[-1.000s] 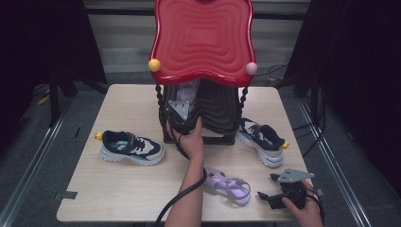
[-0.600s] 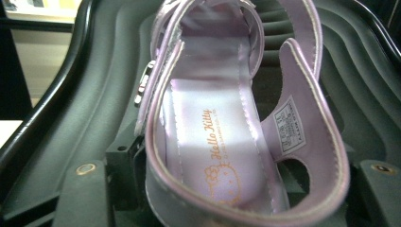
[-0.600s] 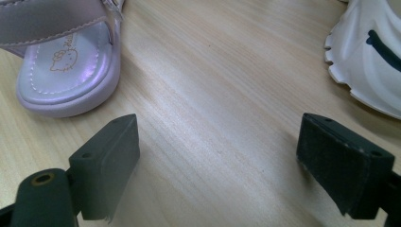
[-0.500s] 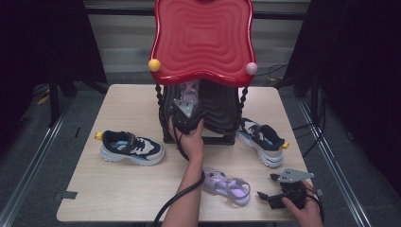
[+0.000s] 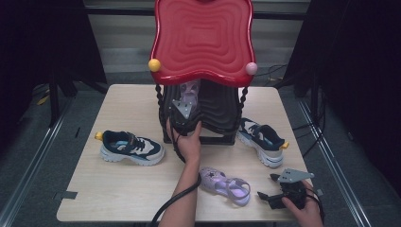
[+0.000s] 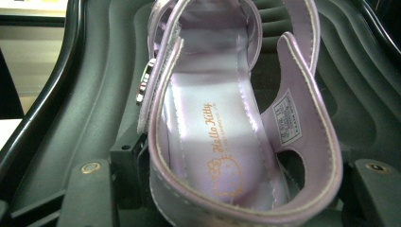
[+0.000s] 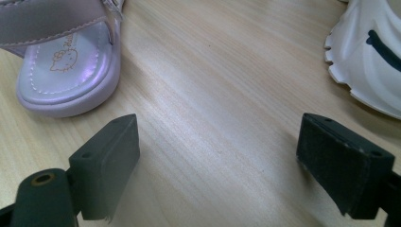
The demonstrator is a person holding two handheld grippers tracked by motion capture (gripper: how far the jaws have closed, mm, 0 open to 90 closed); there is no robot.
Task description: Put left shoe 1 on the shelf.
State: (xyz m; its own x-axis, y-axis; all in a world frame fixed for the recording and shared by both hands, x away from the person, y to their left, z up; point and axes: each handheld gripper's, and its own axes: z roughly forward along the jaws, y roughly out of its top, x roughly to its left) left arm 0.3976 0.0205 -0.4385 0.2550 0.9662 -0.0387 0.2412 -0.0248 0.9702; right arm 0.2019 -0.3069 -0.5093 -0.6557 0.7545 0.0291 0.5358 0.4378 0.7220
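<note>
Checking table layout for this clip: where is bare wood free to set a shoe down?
Free: the near-left corner of the table, below the left sneaker; the far-left corner beside the rack. Crowded: near right, among the purple sandal, right sneaker and right tool.

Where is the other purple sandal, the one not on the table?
The purple sandal sits between the left gripper's jaws, on the black ridged shelf under the red top.
</note>
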